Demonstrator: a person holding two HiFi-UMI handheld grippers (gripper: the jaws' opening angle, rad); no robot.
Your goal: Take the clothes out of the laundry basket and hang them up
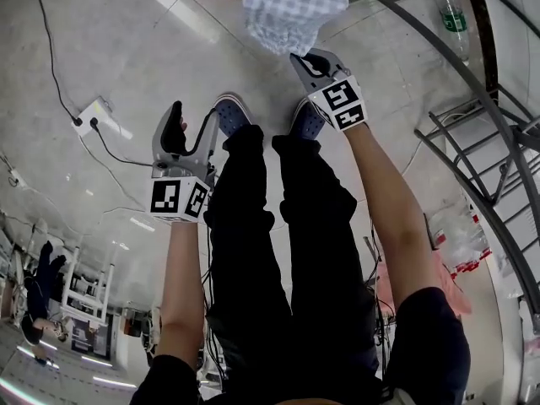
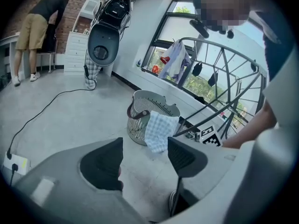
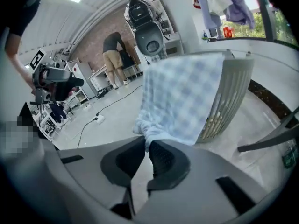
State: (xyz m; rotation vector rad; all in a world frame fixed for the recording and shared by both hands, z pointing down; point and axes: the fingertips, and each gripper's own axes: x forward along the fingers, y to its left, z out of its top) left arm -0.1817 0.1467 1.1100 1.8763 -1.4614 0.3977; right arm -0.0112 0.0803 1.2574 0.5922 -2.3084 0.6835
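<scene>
Right gripper (image 3: 146, 146), pinching checked cloth (image 3: 180, 94) (basket (image 3: 233, 92) behind)

Floor (image 1: 126, 40): pale grey, glossy, hard surface. Standing on it: slatted laundry basket (image 2: 136, 125). Lying on it: white power strip (image 1: 91, 115); plastic bottle (image 1: 452, 17).

Black trousers (image 1: 287, 251), blue shoes (image 1: 229, 115), grey left tool (image 1: 194, 118), right tool (image 1: 310, 59), 2 marker cubes (image 1: 179, 199)

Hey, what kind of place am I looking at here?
Probably a workshop or lab space set up for laundry chores rather than a home: a bare concrete floor with a power strip lying on it, a laundry basket, and clothes hung by a large window.
</scene>
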